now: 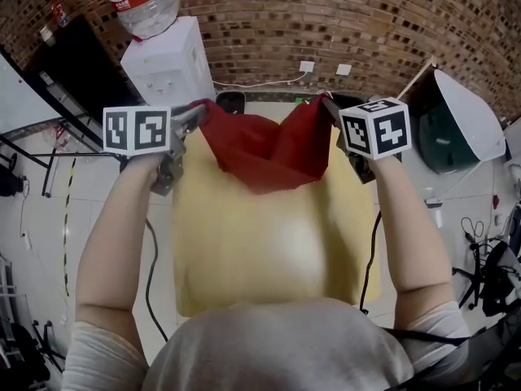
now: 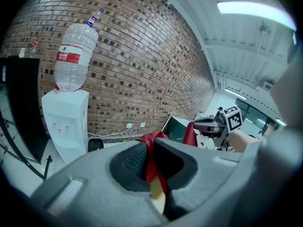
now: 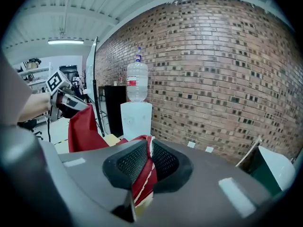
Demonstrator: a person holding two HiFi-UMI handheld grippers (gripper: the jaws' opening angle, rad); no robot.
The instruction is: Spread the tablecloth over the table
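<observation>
- The red tablecloth (image 1: pixel 269 149) hangs bunched above the far end of the table (image 1: pixel 244 251). It sags between my two grippers and is not yet spread. I cannot tell whether its lowest fold touches the top.
- My left gripper (image 2: pixel 150 167) is clenched on one red corner. My right gripper (image 3: pixel 142 171) is clamped on another, where a pale hem stripe shows.
- Only the head view shows the whole sagging fold and the bare yellowish tabletop below it. Each gripper view shows just its pinched strip, with the other gripper holding red cloth off to one side.
- Past the table's far end, a white water dispenser (image 1: pixel 167 63) carries a bottle (image 1: pixel 140 2) and stands against a brick wall (image 1: pixel 326 15).
- Pale floor (image 1: pixel 89 177) flanks the table.
</observation>
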